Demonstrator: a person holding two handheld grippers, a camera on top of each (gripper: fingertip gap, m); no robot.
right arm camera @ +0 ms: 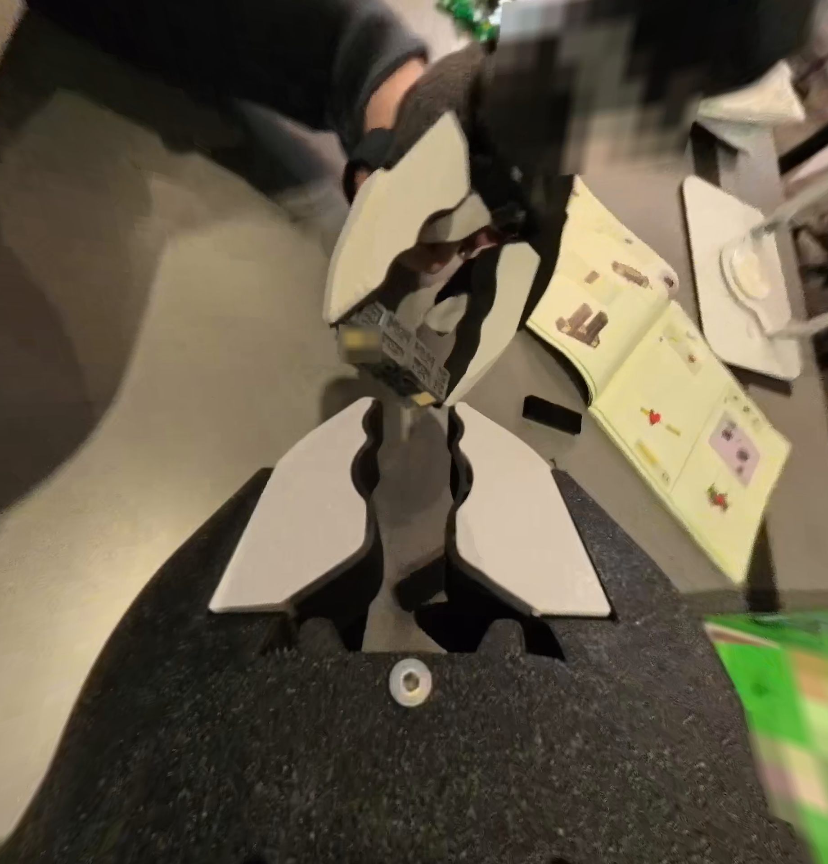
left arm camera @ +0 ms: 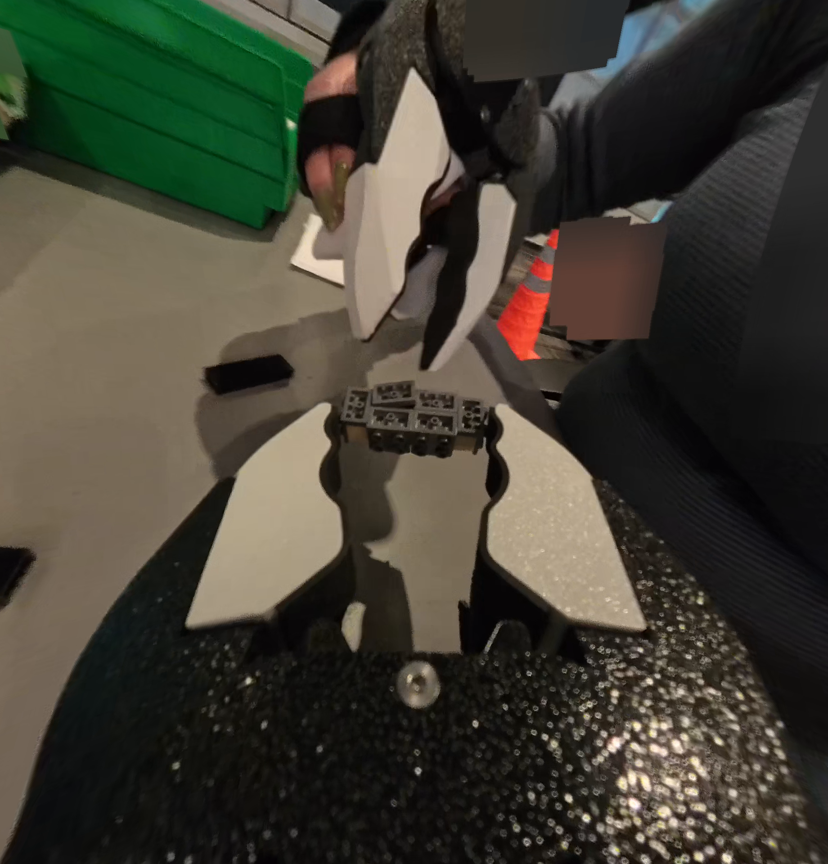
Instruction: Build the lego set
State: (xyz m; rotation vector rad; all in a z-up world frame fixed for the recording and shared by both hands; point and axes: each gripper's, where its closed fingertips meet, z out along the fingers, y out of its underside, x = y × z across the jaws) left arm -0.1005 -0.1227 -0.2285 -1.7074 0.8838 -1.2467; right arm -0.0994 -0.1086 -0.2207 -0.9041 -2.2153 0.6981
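My left gripper [left arm camera: 413, 418] is shut on a dark grey lego assembly [left arm camera: 405, 437], a flat cluster of small plates with studs on its near side, and holds it above the grey table [left arm camera: 99, 304]. My right gripper [left arm camera: 398, 348] points down at the assembly from above, jaws apart and empty, tips just short of it. In the right wrist view my right gripper [right arm camera: 413, 411] is open right below the assembly [right arm camera: 403, 348], which sits tilted in the left gripper [right arm camera: 393, 362]. A tan piece shows at the assembly's lower edge.
Two black plates [left arm camera: 248, 371] [left arm camera: 0, 575] lie on the table. Stacked green bins [left arm camera: 145, 107] stand at the back left, with an orange cone [left arm camera: 529, 299] beyond. An open instruction booklet [right arm camera: 636, 374], a black piece [right arm camera: 550, 414], a white stand base [right arm camera: 739, 280] and a green box [right arm camera: 786, 701] lie to the right.
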